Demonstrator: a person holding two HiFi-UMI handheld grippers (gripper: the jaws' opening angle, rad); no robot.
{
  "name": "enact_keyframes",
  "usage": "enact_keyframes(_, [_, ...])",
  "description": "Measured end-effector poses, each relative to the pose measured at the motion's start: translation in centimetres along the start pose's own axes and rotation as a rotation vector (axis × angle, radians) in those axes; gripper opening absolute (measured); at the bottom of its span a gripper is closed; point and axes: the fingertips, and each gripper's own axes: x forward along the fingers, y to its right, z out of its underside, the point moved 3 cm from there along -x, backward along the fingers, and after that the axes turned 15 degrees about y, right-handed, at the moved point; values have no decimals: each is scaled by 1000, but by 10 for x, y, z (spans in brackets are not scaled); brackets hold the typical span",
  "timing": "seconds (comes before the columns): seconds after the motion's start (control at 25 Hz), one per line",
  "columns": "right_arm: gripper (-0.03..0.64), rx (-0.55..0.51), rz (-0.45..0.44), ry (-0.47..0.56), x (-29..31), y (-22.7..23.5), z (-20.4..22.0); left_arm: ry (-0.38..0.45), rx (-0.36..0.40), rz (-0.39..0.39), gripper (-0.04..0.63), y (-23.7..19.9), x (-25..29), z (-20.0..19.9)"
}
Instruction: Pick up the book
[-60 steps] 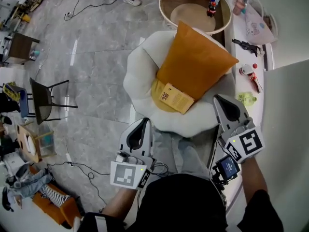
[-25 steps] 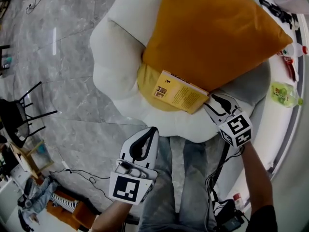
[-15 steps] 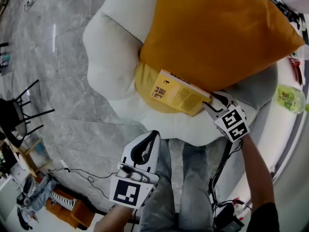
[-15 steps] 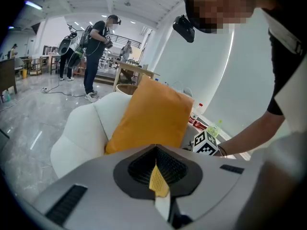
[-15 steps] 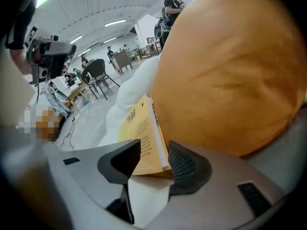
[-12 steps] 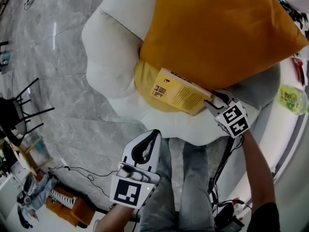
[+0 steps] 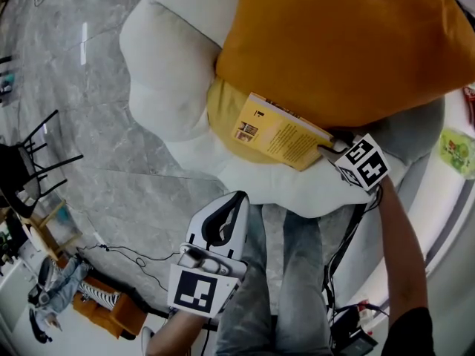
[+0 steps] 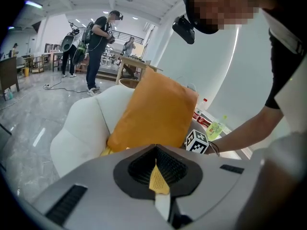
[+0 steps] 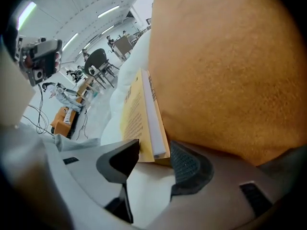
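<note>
A yellow paperback book (image 7: 278,132) lies on the white armchair (image 7: 171,65), tucked under the lower edge of a big orange cushion (image 7: 341,43). My right gripper (image 7: 326,148) is at the book's right corner. In the right gripper view that corner of the book (image 9: 139,114) sits between the jaws of the right gripper (image 9: 154,150), which have just been opening and do not press on it. My left gripper (image 7: 239,196) hangs shut and empty in front of the chair, over the person's legs. In the left gripper view its tips (image 8: 156,147) meet below the cushion.
A yellow cushion (image 7: 223,113) peeks out beneath the book. A black chair (image 7: 30,162) and cables (image 7: 126,254) are on the grey floor at left. A white ledge at right holds a green packet (image 7: 456,150). People (image 8: 98,47) stand far behind the chair.
My right gripper has come down and in to the book's right corner, and the corner now lies between its jaws. The left gripper has sunk a little. The head view has drawn closer to the chair.
</note>
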Motion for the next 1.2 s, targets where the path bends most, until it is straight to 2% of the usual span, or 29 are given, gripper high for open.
enact_keyframes(0.16, [218,6,-28,-61,5,1,4,-3,7,6,12,-1,0,-2])
enact_keyframes(0.28, [212,1,-81,-99,3,-4,5,0,6,11,12,1,4,-6])
enact_keyframes(0.48, [199,-155,-238,-190,-6,-46,-8,0,-23,20,12,-6,-6,-17])
enact_keyframes(0.64, [199,-104,-332,-170,3,-67,-21,21,-28,25,12,-8,-1,-24])
enact_keyframes(0.84, [202,-61,-327,-113,18,-76,-25,16,-30,31,12,-4,6,-20])
enact_keyframes(1.0, [202,-71,-430,-143,21,-107,-34,15,-47,30,12,-11,3,-19])
enact_keyframes(1.2, [222,-123,-487,-204,37,-150,-38,16,-57,31,12,-21,-3,-28])
